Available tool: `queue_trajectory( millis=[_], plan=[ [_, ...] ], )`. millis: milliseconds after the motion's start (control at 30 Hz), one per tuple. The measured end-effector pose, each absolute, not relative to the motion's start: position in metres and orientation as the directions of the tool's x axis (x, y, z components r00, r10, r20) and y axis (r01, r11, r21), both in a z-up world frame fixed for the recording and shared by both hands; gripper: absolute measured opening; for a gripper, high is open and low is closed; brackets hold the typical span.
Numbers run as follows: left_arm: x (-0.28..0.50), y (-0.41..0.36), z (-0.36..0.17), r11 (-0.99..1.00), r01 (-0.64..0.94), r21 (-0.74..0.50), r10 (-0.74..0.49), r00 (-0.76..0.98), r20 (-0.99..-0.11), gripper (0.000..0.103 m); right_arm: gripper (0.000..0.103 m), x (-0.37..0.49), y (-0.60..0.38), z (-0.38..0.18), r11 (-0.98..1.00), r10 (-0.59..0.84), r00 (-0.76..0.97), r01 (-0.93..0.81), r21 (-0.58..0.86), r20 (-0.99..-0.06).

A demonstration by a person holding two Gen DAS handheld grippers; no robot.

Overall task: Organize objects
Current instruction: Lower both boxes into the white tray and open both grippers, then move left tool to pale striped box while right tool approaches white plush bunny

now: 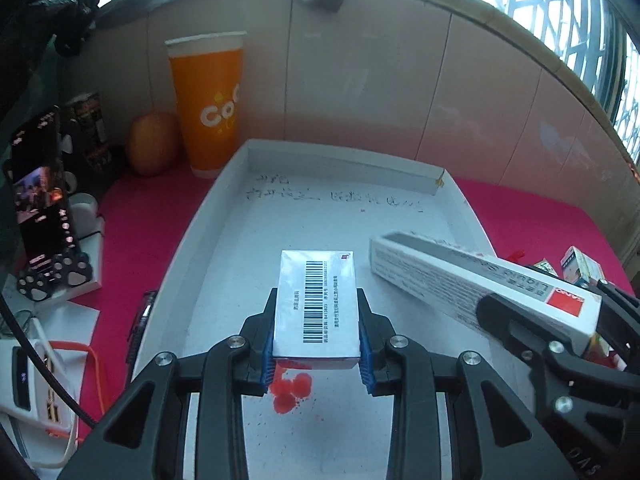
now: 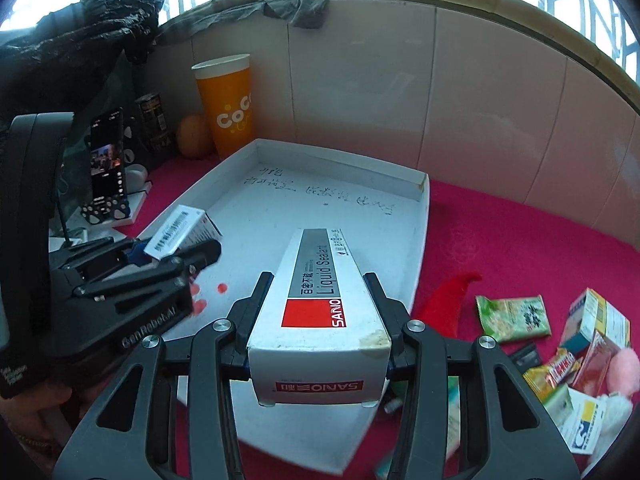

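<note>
My left gripper [image 1: 318,334] is shut on a small white box with a barcode [image 1: 318,304] and holds it over the white cardboard tray [image 1: 224,216]. My right gripper [image 2: 320,320] is shut on a long white sealant box [image 2: 320,300] marked SANO and holds it over the tray's right side [image 2: 416,248]. In the left wrist view the sealant box [image 1: 460,276] and right gripper [image 1: 536,320] come in from the right. In the right wrist view the left gripper [image 2: 168,252] with the barcode box [image 2: 180,232] is at the left.
An orange CoCo cup [image 1: 210,108], an orange fruit [image 1: 152,142], a dark can [image 1: 90,128] and a phone on a stand [image 1: 42,196] stand at the back left. Several packets and small boxes [image 2: 560,344] and a red cloth [image 2: 448,304] lie on the pink mat right of the tray. A tiled wall runs behind.
</note>
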State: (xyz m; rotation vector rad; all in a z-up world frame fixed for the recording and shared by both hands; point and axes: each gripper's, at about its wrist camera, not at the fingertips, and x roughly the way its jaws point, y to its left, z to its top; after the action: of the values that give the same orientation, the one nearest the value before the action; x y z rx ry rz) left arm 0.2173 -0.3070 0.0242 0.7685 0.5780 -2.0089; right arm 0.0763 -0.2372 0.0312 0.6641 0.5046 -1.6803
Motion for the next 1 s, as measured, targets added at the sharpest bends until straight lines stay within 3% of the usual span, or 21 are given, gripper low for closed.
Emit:
queue_trajectory(
  millis=[133,200,233,267,300,333,433,567,633,667,1000],
  plan=[
    [0.214,-0.317,0.02,-0.511,0.852,-0.116,-0.539,-0.423,-0.729,0.037,0.046,0.076,-0.253,0.023,-0.226,-0.712,-0.135,0.973,0.043,-0.689],
    [0.215,-0.316,0.021,-0.492,0.867,-0.084,-0.564,-0.391,-0.727,0.062,0.054,0.075,-0.251,0.021,-0.237,-0.709,-0.141,0.971,0.045,-0.691],
    [0.215,-0.316,0.022,-0.479,0.875,-0.064,-0.585,-0.372,-0.721,0.081,0.055,0.074,-0.248,0.021,-0.244,-0.712,-0.148,0.969,0.044,-0.686],
    [0.217,-0.314,0.023,-0.466,0.883,-0.046,-0.604,-0.356,-0.713,0.085,0.062,0.073,-0.245,0.021,-0.248,-0.717,-0.151,0.968,0.047,-0.681],
    [0.219,-0.312,0.025,-0.458,0.888,-0.038,-0.62,-0.349,-0.702,0.086,0.075,0.071,-0.241,0.022,-0.252,-0.722,-0.153,0.967,0.049,-0.675],
    [0.221,-0.309,0.027,-0.451,0.892,-0.038,-0.634,-0.35,-0.689,0.086,0.081,0.071,-0.237,0.023,-0.255,-0.724,-0.157,0.966,0.049,-0.672],
    [0.226,-0.297,0.034,-0.425,0.905,-0.028,-0.681,-0.34,-0.648,0.096,0.083,0.073,-0.224,0.026,-0.25,-0.742,-0.162,0.967,0.043,-0.65],
    [0.227,-0.282,0.04,-0.412,0.911,-0.016,-0.711,-0.333,-0.619,0.096,0.086,0.085,-0.201,0.031,-0.23,-0.767,-0.178,0.973,0.005,-0.616],
    [0.231,-0.273,0.042,-0.403,0.915,-0.029,-0.721,-0.336,-0.606,0.096,0.094,0.089,-0.191,0.033,-0.234,-0.778,-0.202,0.972,-0.024,-0.595],
    [0.232,-0.272,0.043,-0.401,0.915,-0.034,-0.722,-0.338,-0.603,0.096,0.103,0.09,-0.184,0.033,-0.239,-0.785,-0.213,0.97,-0.033,-0.581],
    [0.227,-0.234,0.044,-0.45,0.889,-0.078,-0.696,-0.404,-0.593,0.096,0.103,0.077,-0.131,0.043,-0.284,-0.823,-0.26,0.958,-0.031,-0.505]
  ],
)
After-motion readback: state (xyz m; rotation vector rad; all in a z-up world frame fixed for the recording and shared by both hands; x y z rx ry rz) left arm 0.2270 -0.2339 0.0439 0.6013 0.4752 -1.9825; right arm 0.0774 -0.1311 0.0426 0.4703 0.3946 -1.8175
